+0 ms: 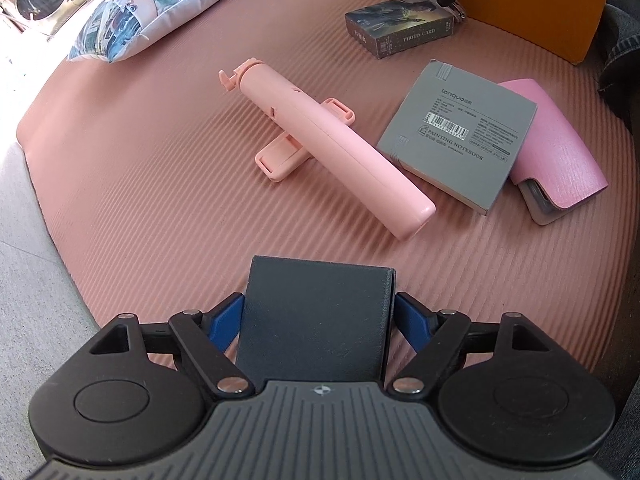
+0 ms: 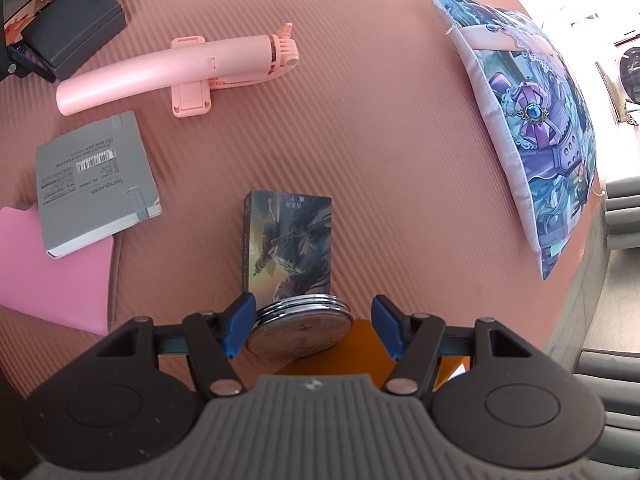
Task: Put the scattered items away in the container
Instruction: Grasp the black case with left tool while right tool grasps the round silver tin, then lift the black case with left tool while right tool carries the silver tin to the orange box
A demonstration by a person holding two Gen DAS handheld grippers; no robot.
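Observation:
My left gripper is shut on a dark grey box low over the pink mat; it also shows in the right wrist view. My right gripper is open; a round silver compact lies between the fingers, touching the left pad, apart from the right, above the orange container's rim. The orange container stands at the far right. On the mat lie a pink selfie stick, a grey notebook, a pink case and a photo card box.
A printed cushion lies at the mat's far left edge, also in the right wrist view. The pink ribbed mat ends at grey floor on the left. A person's jeans leg is at the right.

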